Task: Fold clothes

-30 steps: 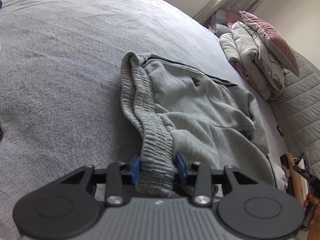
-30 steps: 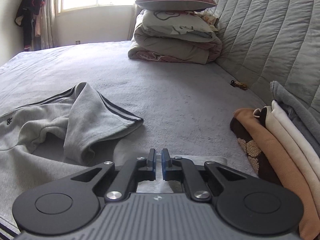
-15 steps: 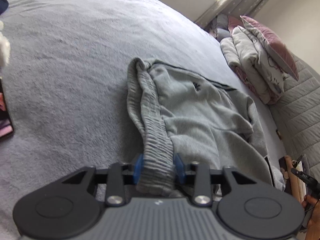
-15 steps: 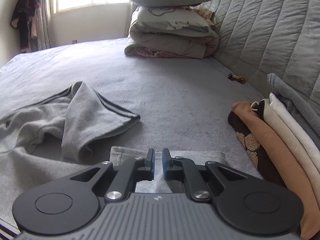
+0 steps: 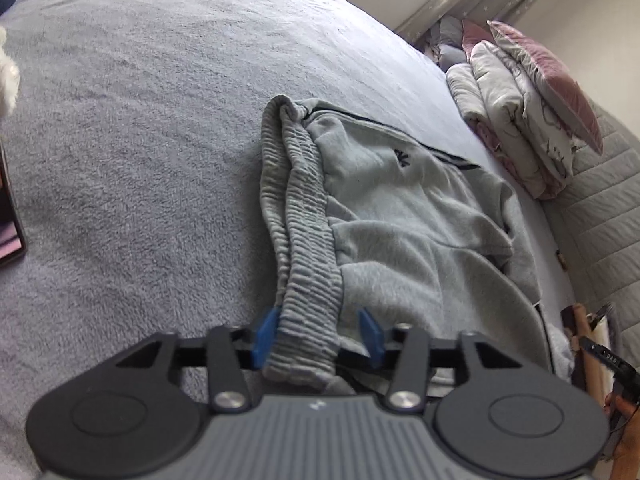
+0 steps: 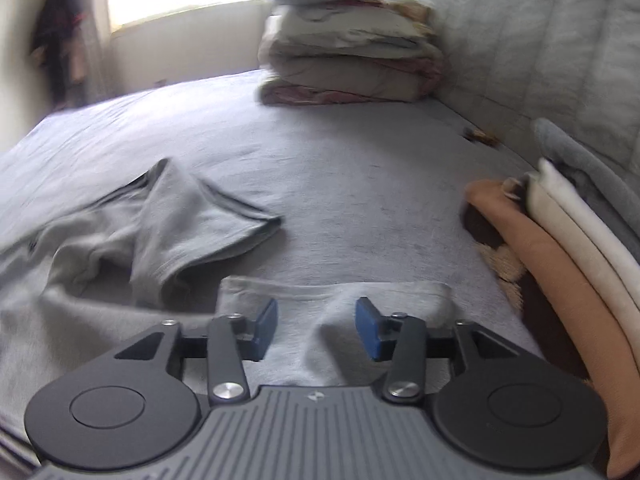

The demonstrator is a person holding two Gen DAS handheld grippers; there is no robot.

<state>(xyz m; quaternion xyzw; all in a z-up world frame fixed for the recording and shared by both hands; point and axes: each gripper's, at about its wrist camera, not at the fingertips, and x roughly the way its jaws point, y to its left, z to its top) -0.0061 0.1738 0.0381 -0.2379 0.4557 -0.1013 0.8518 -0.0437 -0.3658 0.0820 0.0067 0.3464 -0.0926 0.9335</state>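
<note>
While both grippers sit low over the bed, noted left to right, left wrist view first:

Bed cover [image 5: 160, 140]: grey fleece, spread under everything.
Sweatpants [image 5: 400, 216]: light grey, lying crumpled on the bed cover, dark side stripe and small dark logo showing.
Waistband [image 5: 308, 280]: ribbed, bunched, running from the far end of the sweatpants down into the left gripper.
Left gripper [image 5: 318, 334]: jaws opening; waistband end lies between the blue pads, left pad against the fabric, right pad clear of it.
Bedding stack [image 5: 516, 120]: folded quilts with a pink pillow on top, far right by the quilted headboard.

Right wrist view, blurred:
Sweatpants leg [image 6: 192, 216]: folded over itself, left of centre, striped hem toward the middle of the bed.
Pale cloth [image 6: 332, 308]: flat on the bed cover, its near part between the pads.
Right gripper [image 6: 316, 326]: jaws opening, blue pads spread, neither pressing the pale cloth.
Folded pile [image 6: 560, 248]: tan, cream and grey pieces stacked at the right edge.
</note>
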